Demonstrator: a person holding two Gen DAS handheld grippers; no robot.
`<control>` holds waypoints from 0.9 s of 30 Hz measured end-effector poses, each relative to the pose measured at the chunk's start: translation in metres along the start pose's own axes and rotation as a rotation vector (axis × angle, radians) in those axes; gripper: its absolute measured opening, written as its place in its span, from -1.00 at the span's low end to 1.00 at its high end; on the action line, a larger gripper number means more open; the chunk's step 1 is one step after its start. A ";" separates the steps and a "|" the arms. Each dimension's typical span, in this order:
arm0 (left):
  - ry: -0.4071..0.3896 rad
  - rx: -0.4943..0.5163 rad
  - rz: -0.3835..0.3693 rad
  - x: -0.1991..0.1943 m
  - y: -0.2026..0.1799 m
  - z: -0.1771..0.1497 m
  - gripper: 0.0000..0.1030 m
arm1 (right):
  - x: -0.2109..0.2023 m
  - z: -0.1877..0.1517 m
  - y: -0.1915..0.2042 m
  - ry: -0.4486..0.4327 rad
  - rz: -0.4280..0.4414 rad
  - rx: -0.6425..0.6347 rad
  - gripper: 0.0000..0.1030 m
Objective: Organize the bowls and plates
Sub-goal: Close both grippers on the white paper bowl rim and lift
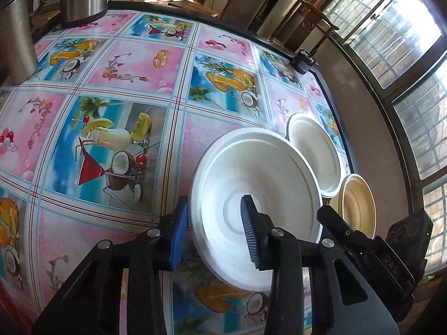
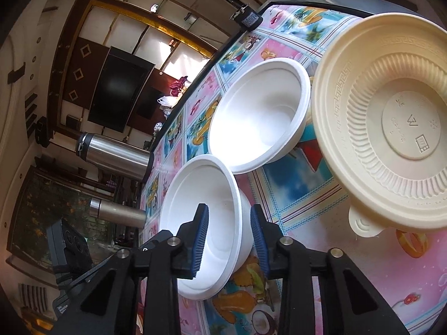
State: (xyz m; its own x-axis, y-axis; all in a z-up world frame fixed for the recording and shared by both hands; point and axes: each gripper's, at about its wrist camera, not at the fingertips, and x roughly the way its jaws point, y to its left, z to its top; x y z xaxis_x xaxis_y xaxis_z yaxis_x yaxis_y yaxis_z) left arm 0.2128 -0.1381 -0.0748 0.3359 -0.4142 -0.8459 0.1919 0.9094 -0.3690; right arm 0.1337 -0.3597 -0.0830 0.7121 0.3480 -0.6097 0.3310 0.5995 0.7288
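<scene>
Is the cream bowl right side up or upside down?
Right side up. The right wrist view looks into the cream bowl: its ribbed inner wall and embossed floor show, and it holds nothing.

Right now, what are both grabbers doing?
Left gripper: open, straddling the near white bowl's rim.
Right gripper: open, straddling the same bowl's opposite rim.

Both cams sit right behind their own claw, looking forward along the two blue-padded fingers. The left claw [image 1: 213,236] cam looks down across the worktop with the fruit-print plastic cloth [image 1: 117,128], windows off to the right. The right claw [image 2: 229,241] cam is rolled sideways, room wall on the left. Both are close up on the same near white foam bowl [image 1: 254,195] [image 2: 206,223], and both catch the second white foam bowl [image 1: 314,153] [image 2: 259,117] plus the cream ribbed plastic bowl [image 1: 359,203] [image 2: 391,128].
</scene>
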 end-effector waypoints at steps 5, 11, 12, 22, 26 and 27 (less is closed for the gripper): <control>-0.007 -0.009 0.015 -0.001 0.005 0.000 -0.70 | 0.003 0.000 -0.003 -0.004 -0.028 0.004 -0.79; -0.013 -0.007 0.034 0.001 0.008 0.000 -0.89 | 0.003 0.000 -0.003 -0.010 -0.031 -0.002 -0.88; -0.015 -0.001 0.042 0.001 0.008 -0.001 -0.88 | 0.003 0.000 -0.002 -0.013 -0.036 -0.008 -0.88; -0.006 -0.016 0.038 -0.002 0.012 -0.003 -0.89 | 0.002 -0.004 0.002 -0.019 -0.046 -0.019 -0.88; -0.001 -0.029 0.032 -0.009 0.018 -0.009 -0.89 | 0.001 -0.009 0.005 -0.002 -0.039 -0.033 -0.88; -0.001 -0.034 0.033 -0.011 0.020 -0.011 -0.89 | 0.002 -0.012 0.007 0.009 -0.040 -0.036 -0.88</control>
State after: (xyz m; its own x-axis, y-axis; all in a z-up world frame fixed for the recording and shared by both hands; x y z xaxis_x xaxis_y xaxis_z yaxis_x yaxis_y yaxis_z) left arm 0.2025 -0.1144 -0.0772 0.3422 -0.3836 -0.8578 0.1494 0.9235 -0.3534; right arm 0.1300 -0.3467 -0.0829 0.6933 0.3290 -0.6412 0.3366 0.6389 0.6918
